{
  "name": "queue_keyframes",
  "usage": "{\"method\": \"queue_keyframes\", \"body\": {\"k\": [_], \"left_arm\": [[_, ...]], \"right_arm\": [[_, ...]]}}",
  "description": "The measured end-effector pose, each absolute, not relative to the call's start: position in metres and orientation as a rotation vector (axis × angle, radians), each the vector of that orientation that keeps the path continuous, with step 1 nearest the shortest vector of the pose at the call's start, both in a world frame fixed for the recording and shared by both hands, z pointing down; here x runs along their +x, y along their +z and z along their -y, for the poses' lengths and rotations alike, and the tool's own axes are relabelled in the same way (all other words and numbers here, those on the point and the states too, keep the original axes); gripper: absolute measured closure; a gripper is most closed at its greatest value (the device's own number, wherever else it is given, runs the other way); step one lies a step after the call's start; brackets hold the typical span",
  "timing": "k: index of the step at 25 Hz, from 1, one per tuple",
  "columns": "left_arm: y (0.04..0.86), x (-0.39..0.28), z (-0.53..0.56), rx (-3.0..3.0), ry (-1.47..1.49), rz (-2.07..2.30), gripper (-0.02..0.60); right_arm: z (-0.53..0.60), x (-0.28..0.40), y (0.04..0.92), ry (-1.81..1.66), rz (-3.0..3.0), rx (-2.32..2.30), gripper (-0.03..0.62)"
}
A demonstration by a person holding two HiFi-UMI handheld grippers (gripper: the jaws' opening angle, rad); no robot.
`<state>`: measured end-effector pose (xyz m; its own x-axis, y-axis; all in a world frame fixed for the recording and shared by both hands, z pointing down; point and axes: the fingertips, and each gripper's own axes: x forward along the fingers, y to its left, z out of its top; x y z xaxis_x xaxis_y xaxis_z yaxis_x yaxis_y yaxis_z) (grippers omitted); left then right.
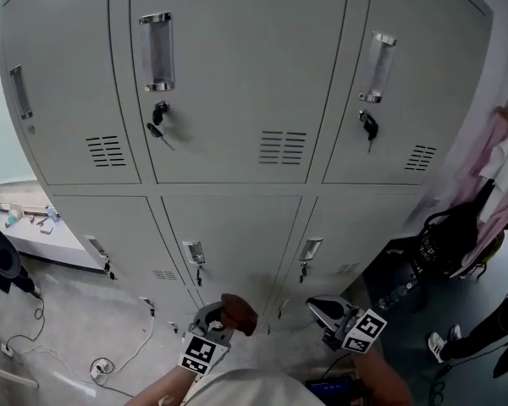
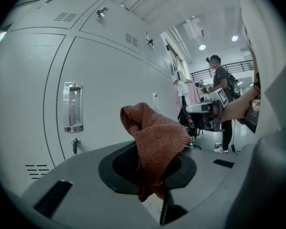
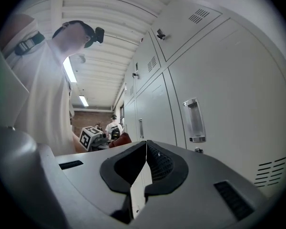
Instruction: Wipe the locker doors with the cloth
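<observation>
The left gripper, clenched on the rust cloth, has the locker doors at twelve o'clock, apart; the right gripper is pinched closed, empty.

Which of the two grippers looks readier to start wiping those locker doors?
Left, I'd say. The left gripper is shut on the cloth; the right gripper is shut on nothing.

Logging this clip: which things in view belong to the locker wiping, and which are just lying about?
In the job:
cloth, clamped in the left gripper
locker doors
right gripper, jaws shut, empty

Lying about:
black bag
pink clothes hanging at right
loose cables
</observation>
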<state>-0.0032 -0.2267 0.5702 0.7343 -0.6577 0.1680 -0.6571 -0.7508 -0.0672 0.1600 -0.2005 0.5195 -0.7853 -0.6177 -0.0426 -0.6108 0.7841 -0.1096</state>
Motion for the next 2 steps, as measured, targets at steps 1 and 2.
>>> {"method": "queue_keyframes", "body": {"k": [1,2], "left_arm": [[0.5711,0.0008,0.2252,-2.927,-0.287,-1.096,0.514],[0.5721,0.0049,0.2238,-2.932,-0.289,-1.083,0.514]], "right_arm": [[0.1983,0.1634,0.5191,-0.131,-2.895,-1.015,0.577],[0.196,0.1669,0.5188,-0.123,-2.895,-1.032,0.577]]}}
